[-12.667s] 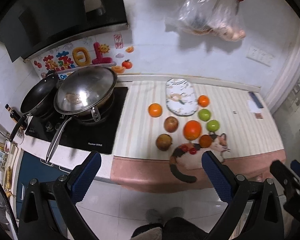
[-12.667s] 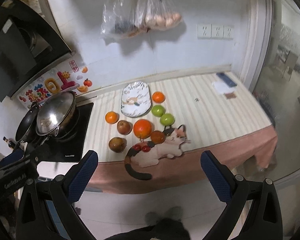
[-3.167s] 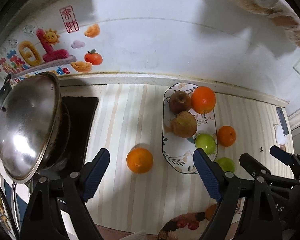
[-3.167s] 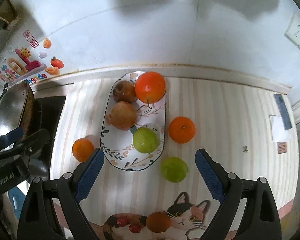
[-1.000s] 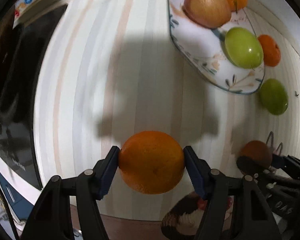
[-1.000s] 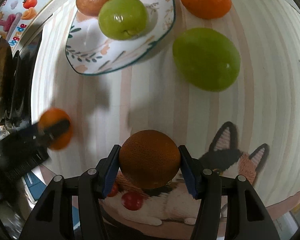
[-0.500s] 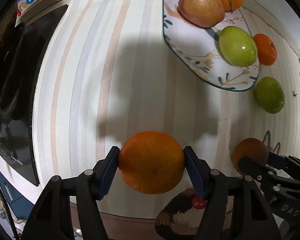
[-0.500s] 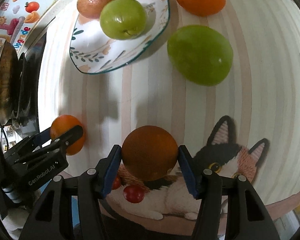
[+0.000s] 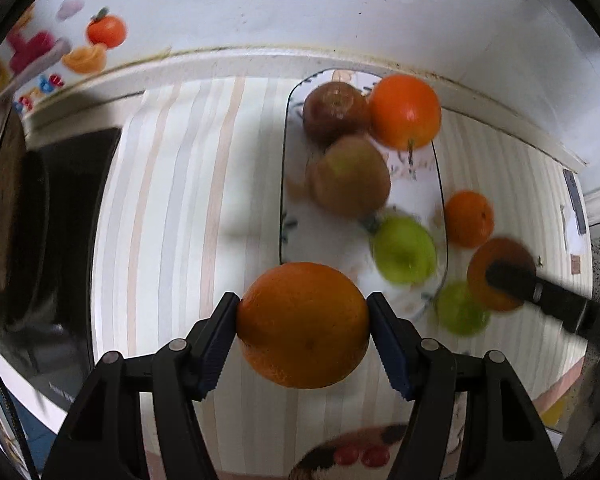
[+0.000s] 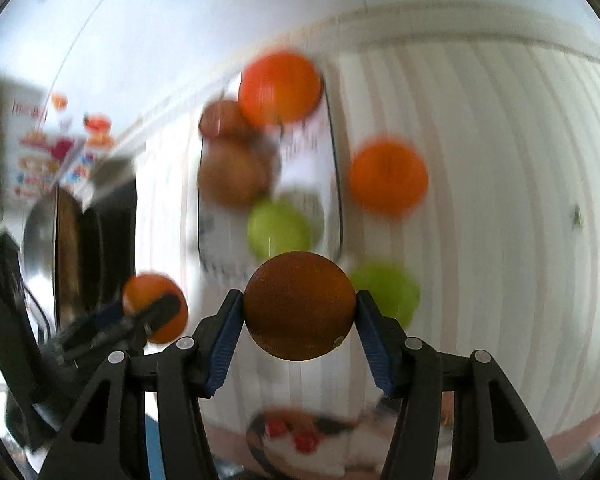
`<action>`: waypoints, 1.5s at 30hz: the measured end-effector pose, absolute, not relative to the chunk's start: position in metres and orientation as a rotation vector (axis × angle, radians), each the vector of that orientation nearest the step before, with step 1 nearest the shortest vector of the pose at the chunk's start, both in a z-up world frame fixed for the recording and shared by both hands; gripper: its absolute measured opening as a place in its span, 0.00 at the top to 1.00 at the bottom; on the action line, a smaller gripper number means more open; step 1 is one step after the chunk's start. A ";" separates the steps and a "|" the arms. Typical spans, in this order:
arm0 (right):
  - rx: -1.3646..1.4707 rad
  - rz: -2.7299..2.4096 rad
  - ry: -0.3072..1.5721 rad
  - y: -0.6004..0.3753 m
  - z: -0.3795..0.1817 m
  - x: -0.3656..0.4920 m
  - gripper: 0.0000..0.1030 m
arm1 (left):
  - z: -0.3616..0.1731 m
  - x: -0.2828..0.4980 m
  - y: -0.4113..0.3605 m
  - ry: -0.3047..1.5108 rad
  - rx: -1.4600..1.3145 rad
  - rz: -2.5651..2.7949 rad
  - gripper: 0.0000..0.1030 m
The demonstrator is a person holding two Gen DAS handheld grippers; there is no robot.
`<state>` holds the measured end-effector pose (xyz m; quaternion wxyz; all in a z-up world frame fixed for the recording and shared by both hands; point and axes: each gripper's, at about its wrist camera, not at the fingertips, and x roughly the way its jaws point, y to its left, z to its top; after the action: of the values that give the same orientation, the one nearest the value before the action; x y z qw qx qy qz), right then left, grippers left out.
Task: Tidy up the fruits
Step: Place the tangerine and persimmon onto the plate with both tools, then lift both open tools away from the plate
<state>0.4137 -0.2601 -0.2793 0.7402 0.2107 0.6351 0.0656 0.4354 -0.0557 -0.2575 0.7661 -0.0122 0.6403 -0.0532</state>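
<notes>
My left gripper point(image 9: 303, 324) is shut on an orange point(image 9: 303, 325) and holds it above the striped counter, near the front end of the oval plate point(image 9: 416, 176). My right gripper point(image 10: 299, 307) is shut on a dark brownish orange point(image 10: 299, 306), also lifted, in front of the plate point(image 10: 304, 140). The plate holds two brown apples point(image 9: 350, 178), a big orange persimmon point(image 9: 405, 111) and a green apple point(image 9: 404, 250). A small orange point(image 9: 469, 218) and another green apple point(image 9: 458, 310) lie on the counter right of the plate. Both views are blurred.
A black stove point(image 9: 64, 220) with a steel pan point(image 10: 40, 244) is at the left. A cat-shaped mat with small red fruits point(image 9: 360, 454) lies at the counter's front edge. The wall with stickers point(image 9: 100, 36) runs behind the plate.
Both grippers have lifted and tilted up with their oranges, moving towards the plate. The views now look along the counter to the wall.
</notes>
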 end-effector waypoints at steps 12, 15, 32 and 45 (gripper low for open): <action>0.428 0.122 1.452 -0.251 -0.312 0.502 0.43 | -0.300 0.474 -0.064 1.466 -0.002 -0.076 0.39; 0.453 0.134 1.479 -0.250 -0.322 0.509 0.40 | -0.304 0.475 -0.062 1.475 -0.022 -0.071 0.38; 0.205 0.040 1.395 -0.251 -0.281 0.470 0.10 | -0.255 0.468 -0.039 1.337 -0.019 0.008 0.14; 0.116 0.016 1.251 -0.229 -0.221 0.383 0.10 | -0.197 0.395 -0.032 1.212 0.003 -0.007 0.14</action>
<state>0.3834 -0.2290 -0.2206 0.8091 0.0543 0.5851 0.0077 0.3955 -0.0321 -0.1975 0.8220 0.0013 0.5694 -0.0031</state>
